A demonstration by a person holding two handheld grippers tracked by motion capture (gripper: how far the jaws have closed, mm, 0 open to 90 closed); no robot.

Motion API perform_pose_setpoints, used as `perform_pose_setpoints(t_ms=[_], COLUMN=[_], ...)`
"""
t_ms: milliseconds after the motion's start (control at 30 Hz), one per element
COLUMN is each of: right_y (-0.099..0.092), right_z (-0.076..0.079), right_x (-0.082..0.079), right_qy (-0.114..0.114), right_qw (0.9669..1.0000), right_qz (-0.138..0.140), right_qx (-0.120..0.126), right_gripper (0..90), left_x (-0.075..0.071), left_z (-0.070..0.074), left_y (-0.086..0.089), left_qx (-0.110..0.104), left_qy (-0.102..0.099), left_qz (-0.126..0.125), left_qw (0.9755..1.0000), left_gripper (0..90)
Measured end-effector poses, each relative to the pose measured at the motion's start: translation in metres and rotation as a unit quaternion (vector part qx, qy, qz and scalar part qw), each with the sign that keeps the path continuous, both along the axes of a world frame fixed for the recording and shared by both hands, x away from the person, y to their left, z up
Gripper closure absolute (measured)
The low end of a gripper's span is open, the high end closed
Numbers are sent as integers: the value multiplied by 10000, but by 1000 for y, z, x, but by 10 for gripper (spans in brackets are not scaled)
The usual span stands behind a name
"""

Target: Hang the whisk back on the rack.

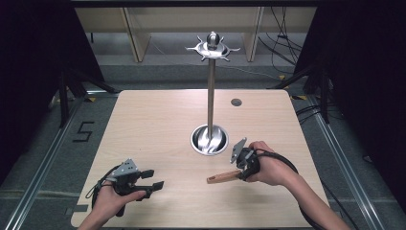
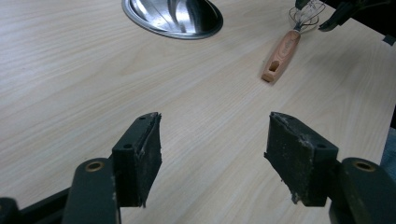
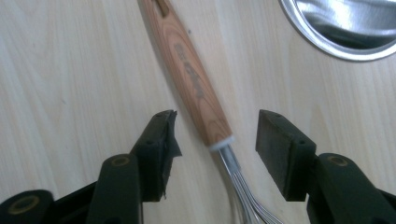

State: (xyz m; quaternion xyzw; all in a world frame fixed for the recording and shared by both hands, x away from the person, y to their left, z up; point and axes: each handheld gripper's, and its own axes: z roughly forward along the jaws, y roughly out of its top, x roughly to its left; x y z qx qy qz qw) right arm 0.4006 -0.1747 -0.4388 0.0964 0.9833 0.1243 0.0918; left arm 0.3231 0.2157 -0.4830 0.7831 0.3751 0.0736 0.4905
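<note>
A whisk with a wooden handle lies flat on the table right of centre. In the right gripper view its handle runs up and left, and the steel wires start between the jaws. My right gripper is open, its jaws on either side of the handle's collar, apart from it. From above, the right gripper covers the whisk's wire end. My left gripper rests near the front left, open and empty; in its own view the left gripper faces bare wood, with the whisk farther off.
A steel utensil stand has a round dish base, a tall pole and a hooked crown. The dish shows in both gripper views. A small dark hole sits in the table at the back.
</note>
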Motion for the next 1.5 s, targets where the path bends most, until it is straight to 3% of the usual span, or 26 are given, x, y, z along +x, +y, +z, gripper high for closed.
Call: perform_pose_setpoints(t_ms=[167,200,267,300,367,467,500,533,633,733,767,800,867,900,933,967,1033,1067,1100,1133,1233,1267,1300,1400,1433,1500], right_y=[-3,-3,-2,0,0,4,5,7,11,11,11,11,11,12,13,13,14,14,15,17,19,20,20,20,21,20], right_z=[5,4,4,2,1,0,-2,-1,-6,-9,-10,-12,-14,-17,-18,-21,-24,-24,-24,-26,-28,-29,-30,-31,-30,-32], right_x=[6,10,13,19,22,22,25,22,23,22,19,19,18,21,21,22,23,23,19,23,21,24,21,21,20,21], right_qy=[140,136,168,147,97,223,183,293,358,396,546,565,472,437,527,385,406,406,505,415,536,350,493,480,595,512], right_qw=[9992,9990,9987,9972,9966,9959,9945,9953,9924,9915,9909,9910,9917,9917,9914,9897,9884,9884,9889,9874,9875,9858,9861,9849,9849,9846], right_qz=[-27,195,178,597,687,668,855,683,922,892,674,663,638,848,799,969,997,997,743,1044,851,1143,899,1008,854,952], right_qx=[-370,-367,-456,-418,-449,-566,-581,-626,-728,-856,-1031,-1017,-1016,-861,-891,-979,-1075,-1075,-1188,-1114,-1214,-1176,-1304,-1325,-1381,-1373], right_gripper=[461,460,463,468,470,476,477,480,508,518,525,533,543,550,556,561,564,564,566,569,587,601,629,654,664,686], left_x=[0,1,1,1,1,1,1,1,0,-1,-1,-1,0,0,0,0,0,0,0,0,-1,-1,-1,0,0,0], left_z=[0,0,1,1,0,0,-1,-1,0,1,1,1,0,1,0,0,0,0,0,0,0,0,1,0,0,1], left_y=[2,2,0,0,0,0,0,0,1,1,1,1,0,1,0,-1,0,0,0,0,0,0,0,0,0,0], left_qx=[-2,3,42,41,11,-31,-69,-18,14,7,30,30,-9,40,8,7,31,31,34,9,-21,-25,-12,-17,-20,23], left_qy=[5,10,0,-45,-48,2,-37,-7,7,-12,-12,-10,-44,-33,-12,25,-33,-33,-12,-32,-8,-9,-5,-34,-56,-22], left_qz=[61,26,13,-47,-55,-15,-19,-10,-46,-10,-20,-32,-40,-66,-64,-23,-83,-83,-102,-91,-49,-49,-37,-62,-82,-83], left_qw=[10000,10000,10000,10000,10000,10000,10000,10000,10000,10000,10000,10000,10000,10000,10000,10000,10000,10000,9999,10000,10000,10000,10000,10000,9999,10000], left_gripper=[345,345,345,345,345,343,343,342,343,343,343,343,343,343,342,342,342,342,342,342,342,342,342,342,342,342])
